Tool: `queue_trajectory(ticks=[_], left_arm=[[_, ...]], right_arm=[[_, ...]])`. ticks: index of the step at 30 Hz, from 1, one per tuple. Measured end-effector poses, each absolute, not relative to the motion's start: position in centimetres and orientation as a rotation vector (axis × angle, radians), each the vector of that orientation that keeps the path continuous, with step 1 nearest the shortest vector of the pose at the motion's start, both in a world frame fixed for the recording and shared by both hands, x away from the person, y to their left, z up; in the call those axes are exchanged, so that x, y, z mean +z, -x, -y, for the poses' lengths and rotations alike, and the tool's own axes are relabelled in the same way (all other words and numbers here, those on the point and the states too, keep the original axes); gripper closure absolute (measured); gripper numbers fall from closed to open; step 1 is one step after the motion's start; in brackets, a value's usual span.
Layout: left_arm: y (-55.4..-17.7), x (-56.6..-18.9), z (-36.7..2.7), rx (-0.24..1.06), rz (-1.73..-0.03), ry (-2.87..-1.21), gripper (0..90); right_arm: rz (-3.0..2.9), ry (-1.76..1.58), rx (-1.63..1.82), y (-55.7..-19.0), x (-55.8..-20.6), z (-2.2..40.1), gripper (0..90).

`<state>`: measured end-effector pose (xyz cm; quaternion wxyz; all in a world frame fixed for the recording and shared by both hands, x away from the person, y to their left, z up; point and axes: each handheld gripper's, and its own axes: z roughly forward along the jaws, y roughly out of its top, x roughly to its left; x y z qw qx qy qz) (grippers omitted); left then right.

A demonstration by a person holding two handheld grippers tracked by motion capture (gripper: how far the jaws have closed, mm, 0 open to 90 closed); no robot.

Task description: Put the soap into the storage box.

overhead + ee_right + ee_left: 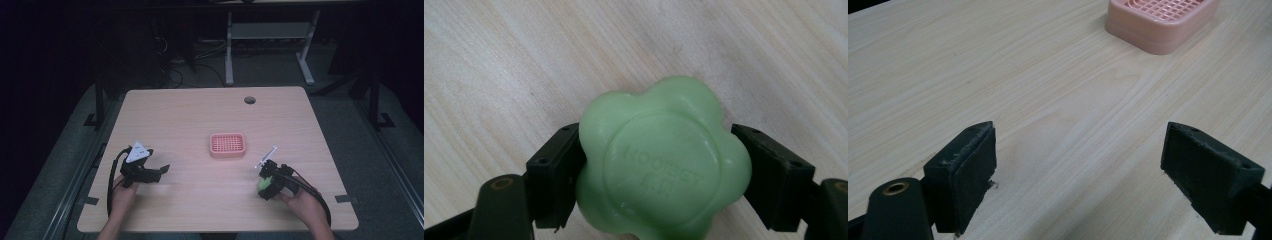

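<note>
two grippers over a pale wood-grain table (200,115). right gripper (659,170), lower right of the high view, pinches a green flower-shaped soap bar (659,165) between both jaws. left gripper (1080,170), lower left, jaws spread, nothing between them. pink slotted soap dish (228,145) sits mid-frame, well apart from both. risk, as i judge it: smooth lobed soap could squirt out if squeezed off-centre. room dark; desk legs (229,47) and cables beyond.

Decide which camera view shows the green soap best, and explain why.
The right gripper view: the soap sits close up between the right claw's jaws, lettering visible. The high view shows a small green blob.
</note>
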<state>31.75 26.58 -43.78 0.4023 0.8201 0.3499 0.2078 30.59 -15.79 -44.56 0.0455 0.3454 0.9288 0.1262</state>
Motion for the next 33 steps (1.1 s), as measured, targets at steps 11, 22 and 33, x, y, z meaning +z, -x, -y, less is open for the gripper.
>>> queue_trajectory(ticks=[11,22,33], left_arm=[[-31.7,-43.8,-26.6,0.525,-0.887,-2.070,14.4],[-31.7,-43.8,-26.6,0.523,-0.890,-2.062,14.4],[-31.7,-43.8,-26.6,0.523,-0.891,-2.062,14.4]], right_arm=[[-2.836,-1.064,0.392,-30.6,-44.5,15.9,24.7],[-2.835,-1.022,0.413,-30.4,-44.3,15.9,25.4],[-2.816,-1.004,0.460,-30.0,-43.5,16.4,25.8]])
